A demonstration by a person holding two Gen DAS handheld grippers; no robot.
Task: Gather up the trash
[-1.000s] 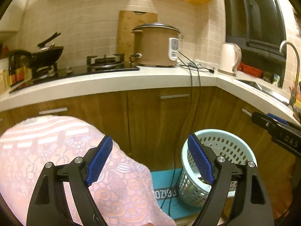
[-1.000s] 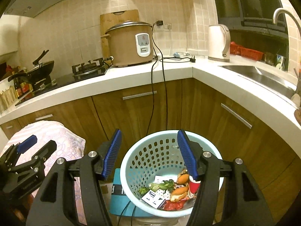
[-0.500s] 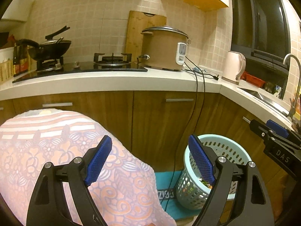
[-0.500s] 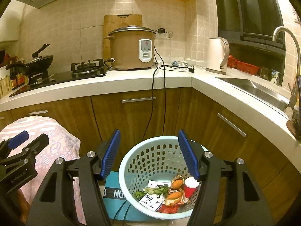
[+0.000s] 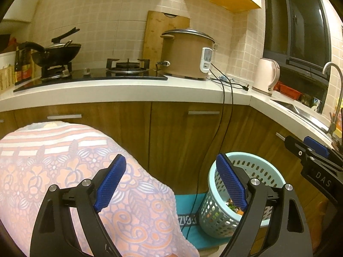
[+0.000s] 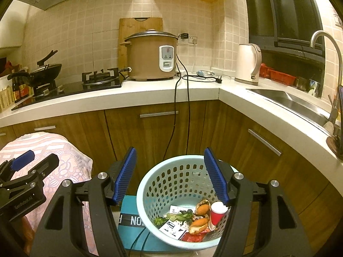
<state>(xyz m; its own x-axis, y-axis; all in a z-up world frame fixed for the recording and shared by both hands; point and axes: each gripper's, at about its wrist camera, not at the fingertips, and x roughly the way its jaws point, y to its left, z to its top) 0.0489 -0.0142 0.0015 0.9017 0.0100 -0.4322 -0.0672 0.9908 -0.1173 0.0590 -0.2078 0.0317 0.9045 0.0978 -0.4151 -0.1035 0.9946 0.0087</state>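
Kitchen counter [image 6: 193,90] and wood cabinets ahead. On the floor, my pale-blue basket [image 6: 171,184] holds orange peels [image 6: 199,222], greens [image 6: 178,215], a red cup [image 6: 216,213] and paper scraps. My right gripper [image 6: 169,177] hovers above it, empty and not quite fully spread; my left gripper [image 5: 169,182] gapes wide, empty.

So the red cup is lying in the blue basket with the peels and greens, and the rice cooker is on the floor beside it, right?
Not quite. The rice cooker stands on the countertop, as the right wrist view shows. The red cup does lie in the blue basket with the peels and greens.
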